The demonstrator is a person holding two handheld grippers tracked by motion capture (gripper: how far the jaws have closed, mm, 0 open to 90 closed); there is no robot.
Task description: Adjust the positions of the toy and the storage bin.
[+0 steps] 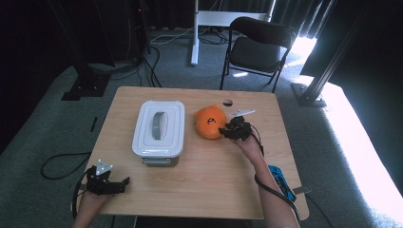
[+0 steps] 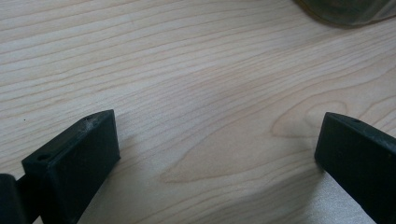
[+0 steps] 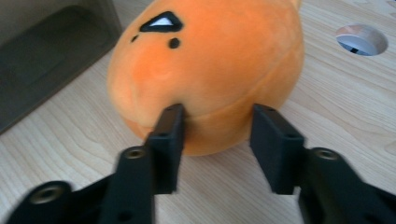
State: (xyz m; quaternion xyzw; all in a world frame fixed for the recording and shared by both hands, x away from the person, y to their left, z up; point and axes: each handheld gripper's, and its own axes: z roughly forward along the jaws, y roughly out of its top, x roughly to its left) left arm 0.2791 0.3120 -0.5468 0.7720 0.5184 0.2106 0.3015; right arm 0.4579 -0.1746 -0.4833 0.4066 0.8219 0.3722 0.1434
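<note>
An orange plush toy [image 1: 209,122] with a black face mark lies on the wooden table [image 1: 204,190], right of a white lidded box [image 1: 159,126]. My right gripper [image 1: 223,131] is at the toy's right side. In the right gripper view its jaws [image 3: 218,112] press into the toy's [image 3: 210,60] lower bulge from both sides, with plush between them. My left gripper [image 1: 126,183] rests low at the table's front left corner, well apart from the box. In the left gripper view its jaws [image 2: 218,119] stand wide open over bare wood.
The box's grey base [image 3: 46,56] is left of the toy, and its edge [image 2: 345,9] lies ahead of my left gripper. A round cable hole [image 1: 227,102] is behind the toy. A blue object [image 1: 278,175] lies by the right forearm. A black chair [image 1: 259,45] stands beyond the table.
</note>
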